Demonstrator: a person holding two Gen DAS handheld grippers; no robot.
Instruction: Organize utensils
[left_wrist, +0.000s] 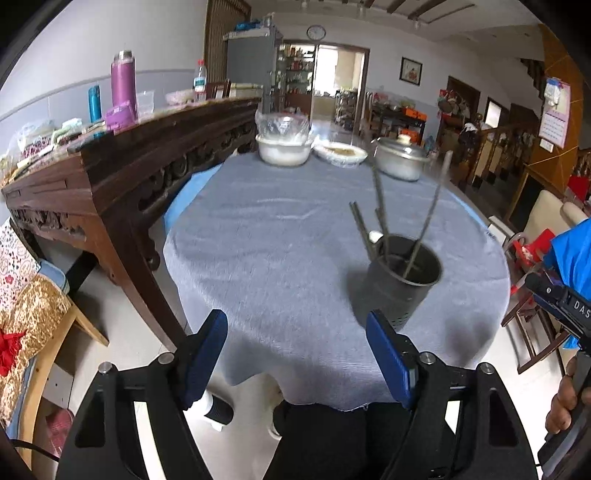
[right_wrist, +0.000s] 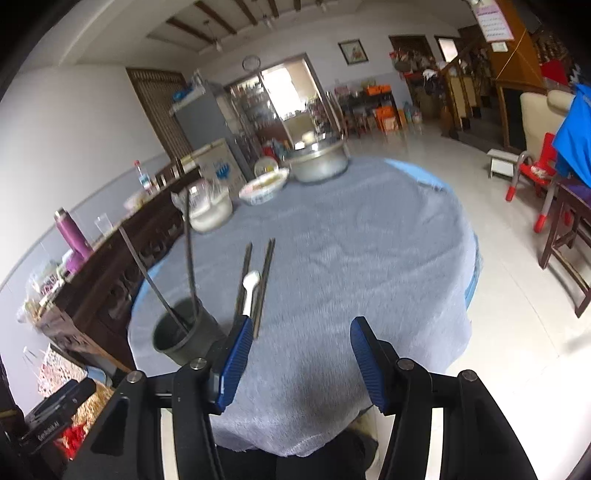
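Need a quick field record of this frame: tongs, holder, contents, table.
left tongs: open, empty, above near table edge
right tongs: open, empty
holder: dark cup, upright on grey cloth
contents: chopsticks, white spoon, standing in holder
far side: white bowl, plate, lidded pot
loose utensils on cloth: none visible

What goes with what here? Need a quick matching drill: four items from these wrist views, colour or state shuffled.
Items:
1. utensil holder
2. thermos
3. lidded pot
4. tablecloth

Descriptions:
A. purple, on the sideboard
B. grey-blue, draped over the round table
C. dark cylinder holding chopsticks
D. silver metal, at the table's far side

Pairs: 1-C, 2-A, 3-D, 4-B
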